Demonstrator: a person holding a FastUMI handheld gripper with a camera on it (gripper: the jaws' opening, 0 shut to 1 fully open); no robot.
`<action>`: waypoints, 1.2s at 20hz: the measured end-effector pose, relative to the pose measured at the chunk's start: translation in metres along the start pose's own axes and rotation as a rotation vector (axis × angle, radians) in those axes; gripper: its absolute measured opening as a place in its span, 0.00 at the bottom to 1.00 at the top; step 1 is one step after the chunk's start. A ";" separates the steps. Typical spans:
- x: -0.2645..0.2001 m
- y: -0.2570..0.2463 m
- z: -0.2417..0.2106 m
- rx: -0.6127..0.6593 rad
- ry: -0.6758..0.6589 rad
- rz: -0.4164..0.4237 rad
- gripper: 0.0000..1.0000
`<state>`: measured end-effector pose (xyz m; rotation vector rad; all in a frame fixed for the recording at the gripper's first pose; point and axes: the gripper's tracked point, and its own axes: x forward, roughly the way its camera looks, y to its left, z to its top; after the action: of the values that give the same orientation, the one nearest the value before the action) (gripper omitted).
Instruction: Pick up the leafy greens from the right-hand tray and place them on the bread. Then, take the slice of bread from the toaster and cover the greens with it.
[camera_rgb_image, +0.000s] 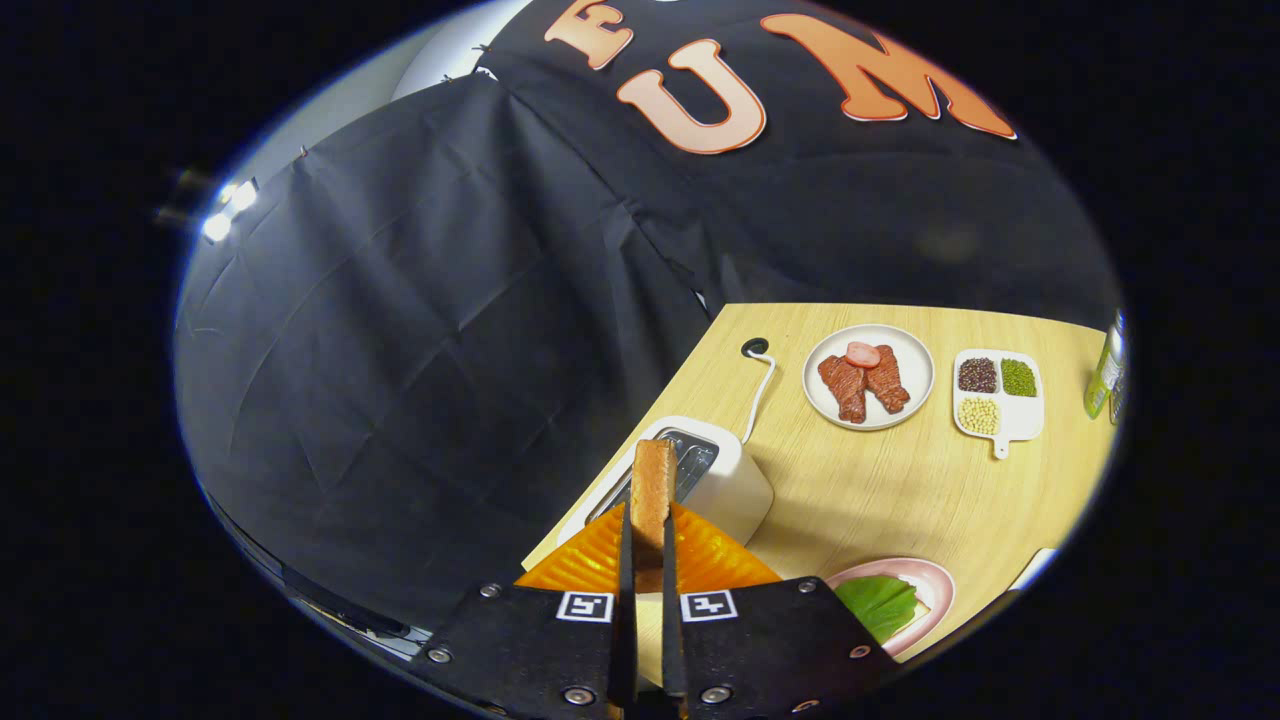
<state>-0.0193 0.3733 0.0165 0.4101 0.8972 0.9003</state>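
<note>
Bread slice (653, 492) stands upright, pinched between the gripper (648, 560) fingers above the toaster (735, 490) — greens (878, 603) wait on the near-right plate (935, 590). A thin edgewise hold — tilting could drop it.

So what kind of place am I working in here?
Likely a staged kitchen tabletop in a cloth-walled booth: a toaster, a plate of meat and a dish of beans on a wooden table. The gripper is shut on a bread slice.

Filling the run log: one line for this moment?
gripper: shut on bread | bread: lifted above toaster | greens: on pink plate | next: cover greens
</note>
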 end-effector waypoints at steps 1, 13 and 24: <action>-0.004 -0.003 0.000 0.008 -0.006 0.002 0.10; -0.047 -0.061 -0.033 0.148 -0.061 -0.007 0.10; -0.061 -0.113 -0.071 0.247 -0.053 -0.022 0.10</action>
<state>-0.0393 0.2551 -0.0676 0.6325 0.9654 0.7566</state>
